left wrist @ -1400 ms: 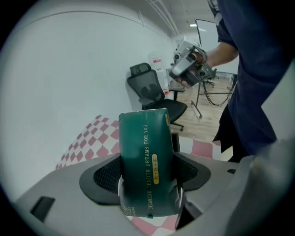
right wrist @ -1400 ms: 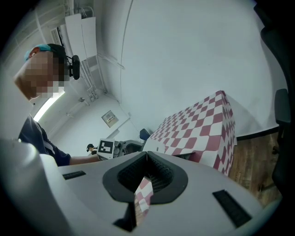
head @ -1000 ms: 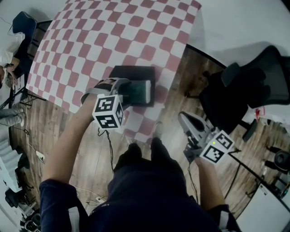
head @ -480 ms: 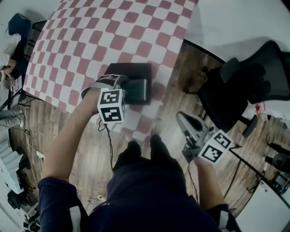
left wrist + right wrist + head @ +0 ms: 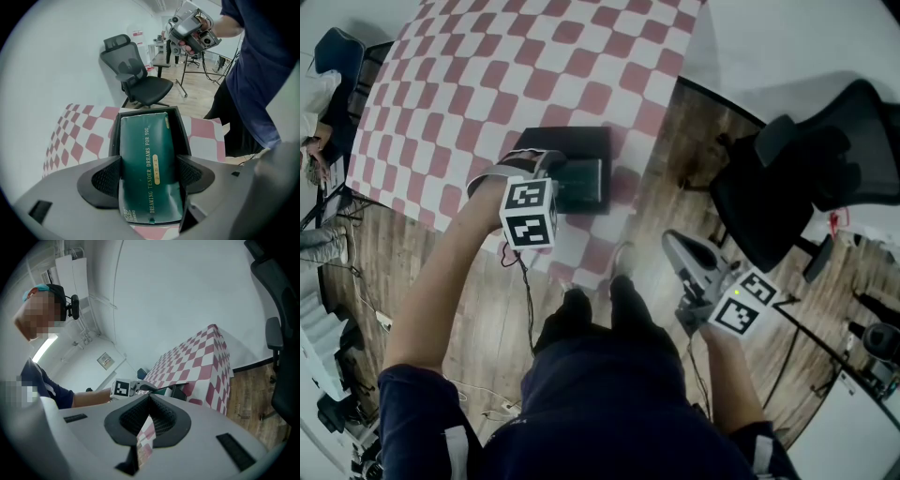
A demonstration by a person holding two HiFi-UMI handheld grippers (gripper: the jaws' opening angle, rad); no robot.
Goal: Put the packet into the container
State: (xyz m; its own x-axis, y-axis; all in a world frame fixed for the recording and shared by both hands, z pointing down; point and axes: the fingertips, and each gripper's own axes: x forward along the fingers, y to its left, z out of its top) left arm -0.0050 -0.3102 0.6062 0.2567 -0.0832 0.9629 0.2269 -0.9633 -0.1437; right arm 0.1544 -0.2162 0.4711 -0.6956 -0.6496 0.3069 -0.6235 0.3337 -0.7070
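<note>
Viewed from above: a table [image 5: 534, 56] draped in a red-and-white checked cloth [image 5: 459, 103] hanging over the edges. Set directly on the cloth, close to the near edge and toward the right corner, a black container [image 5: 581, 141], open at the top. Below, a brown wooden plank floor [image 5: 483, 309], with a black office chair [image 5: 797, 187] standing on it just off the table's right corner.
</note>
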